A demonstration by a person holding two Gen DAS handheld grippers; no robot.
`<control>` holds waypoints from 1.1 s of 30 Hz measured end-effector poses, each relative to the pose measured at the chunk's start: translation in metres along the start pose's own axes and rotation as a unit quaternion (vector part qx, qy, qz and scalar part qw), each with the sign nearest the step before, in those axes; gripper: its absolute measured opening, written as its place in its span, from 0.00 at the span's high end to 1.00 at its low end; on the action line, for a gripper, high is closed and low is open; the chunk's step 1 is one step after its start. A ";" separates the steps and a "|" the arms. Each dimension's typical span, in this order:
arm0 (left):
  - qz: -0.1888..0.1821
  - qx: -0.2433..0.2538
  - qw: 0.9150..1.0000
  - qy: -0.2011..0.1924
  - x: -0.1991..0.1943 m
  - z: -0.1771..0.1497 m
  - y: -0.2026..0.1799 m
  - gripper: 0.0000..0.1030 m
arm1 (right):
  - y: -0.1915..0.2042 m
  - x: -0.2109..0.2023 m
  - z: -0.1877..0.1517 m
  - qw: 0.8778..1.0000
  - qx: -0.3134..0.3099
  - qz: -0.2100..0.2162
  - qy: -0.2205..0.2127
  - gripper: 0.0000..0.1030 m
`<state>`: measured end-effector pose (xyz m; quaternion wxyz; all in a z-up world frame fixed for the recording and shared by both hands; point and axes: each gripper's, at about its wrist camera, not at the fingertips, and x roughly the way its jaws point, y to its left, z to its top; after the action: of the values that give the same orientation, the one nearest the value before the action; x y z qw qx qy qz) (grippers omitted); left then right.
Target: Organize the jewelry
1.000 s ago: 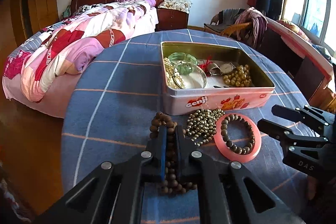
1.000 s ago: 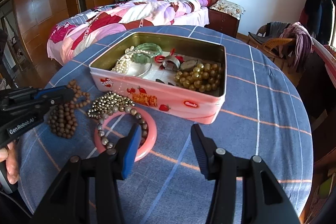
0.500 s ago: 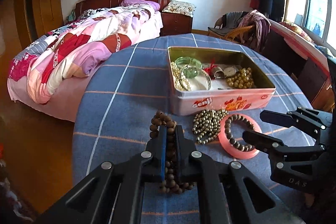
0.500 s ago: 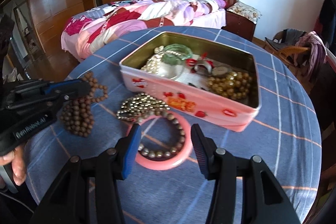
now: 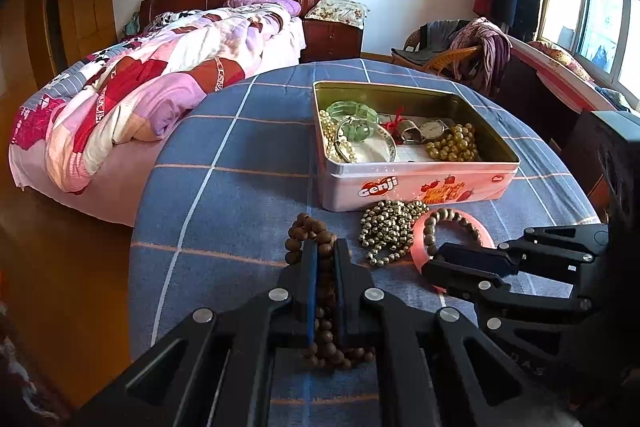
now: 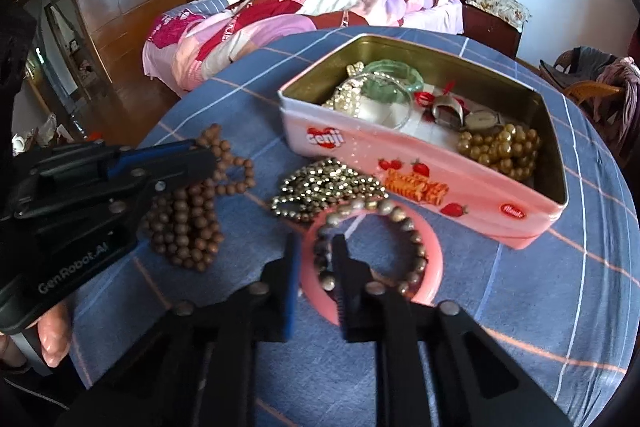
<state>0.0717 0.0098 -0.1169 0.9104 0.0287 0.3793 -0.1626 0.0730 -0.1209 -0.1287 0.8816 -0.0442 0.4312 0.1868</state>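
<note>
My left gripper (image 5: 325, 251) is shut on a brown wooden bead necklace (image 5: 316, 231), which lies in a heap on the blue checked tablecloth; it also shows in the right wrist view (image 6: 188, 215). My right gripper (image 6: 314, 247) has closed around the left rim of a pink bangle (image 6: 434, 255) and the grey bead bracelet (image 6: 408, 227) inside it. A pile of small gold beads (image 6: 328, 187) lies beside them. The pink tin (image 6: 400, 171) behind holds green bangles, pearls, a watch and gold beads.
The round table (image 5: 240, 167) drops off at its left and near edges. A bed with a pink quilt (image 5: 160, 75) stands behind on the left. A chair with clothes (image 5: 460, 43) stands at the back right.
My right gripper moved forward and left and closed from wide open onto the pink bangle's rim. My left gripper stayed shut on the wooden necklace.
</note>
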 end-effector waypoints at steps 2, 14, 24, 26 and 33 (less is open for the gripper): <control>-0.003 0.000 1.000 -0.003 -0.002 0.001 0.000 0.94 | 0.001 -0.004 0.000 1.000 -0.003 0.000 -0.006 0.90; -0.017 0.001 0.999 -0.032 -0.024 0.011 -0.004 0.94 | 0.002 -0.038 0.001 0.999 -0.011 -0.012 -0.048 0.90; -0.016 0.004 0.998 -0.062 -0.043 0.024 -0.006 0.94 | 0.000 -0.056 0.012 0.996 -0.008 -0.025 -0.082 0.90; -0.015 0.006 0.998 -0.065 -0.045 0.026 -0.007 0.94 | 0.001 -0.057 0.014 0.996 -0.009 -0.025 -0.087 0.90; -0.012 0.021 0.997 -0.078 -0.047 0.037 -0.011 0.94 | -0.007 -0.068 0.022 0.993 -0.007 -0.032 -0.110 0.90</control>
<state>0.0630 0.0056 -0.0569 0.9342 0.0304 0.3044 -0.1834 0.0539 -0.1418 -0.0623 0.9287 -0.0434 0.3289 0.1656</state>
